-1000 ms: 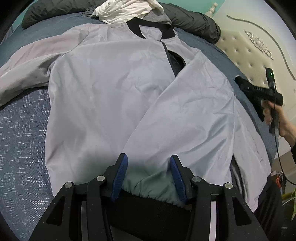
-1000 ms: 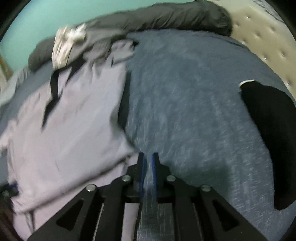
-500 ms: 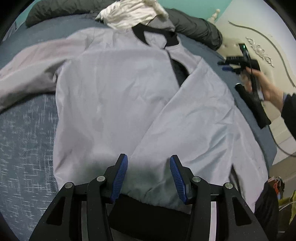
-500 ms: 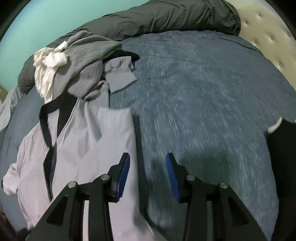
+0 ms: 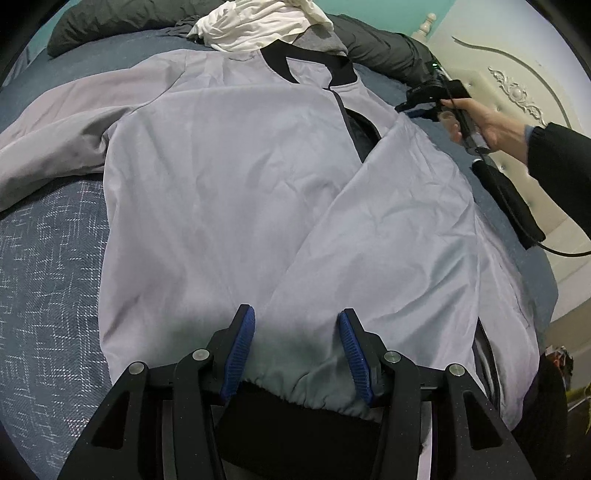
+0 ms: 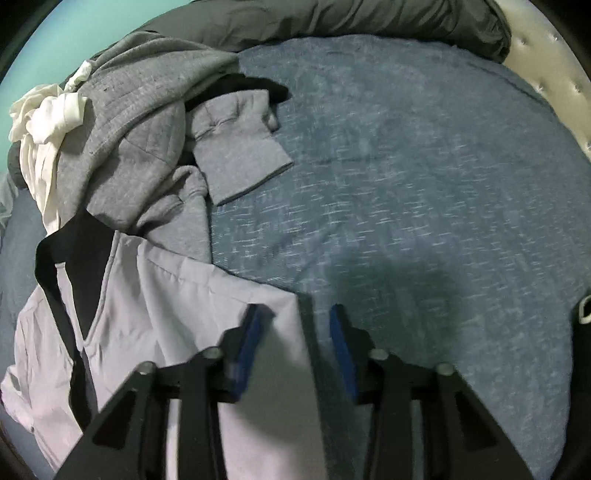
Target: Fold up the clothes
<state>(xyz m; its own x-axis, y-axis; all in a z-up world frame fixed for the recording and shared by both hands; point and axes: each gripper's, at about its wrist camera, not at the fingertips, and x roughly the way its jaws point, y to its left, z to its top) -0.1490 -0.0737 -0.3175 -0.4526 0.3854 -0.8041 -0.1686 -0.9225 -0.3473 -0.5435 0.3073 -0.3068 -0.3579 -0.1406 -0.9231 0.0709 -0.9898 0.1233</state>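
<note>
Bed (image 5: 48, 258) carries spread jacket (image 5: 229, 192). Left gripper (image 5: 297, 347) gapes, ungripping, over hem. Right gripper (image 6: 299, 350) closing astride jacket's edge, not yet clamped.

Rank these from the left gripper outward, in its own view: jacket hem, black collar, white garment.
1. Jacket hem, between the left gripper's jaws.
2. Black collar, at the jacket's far end.
3. White garment, on the pile beyond the collar.
</note>
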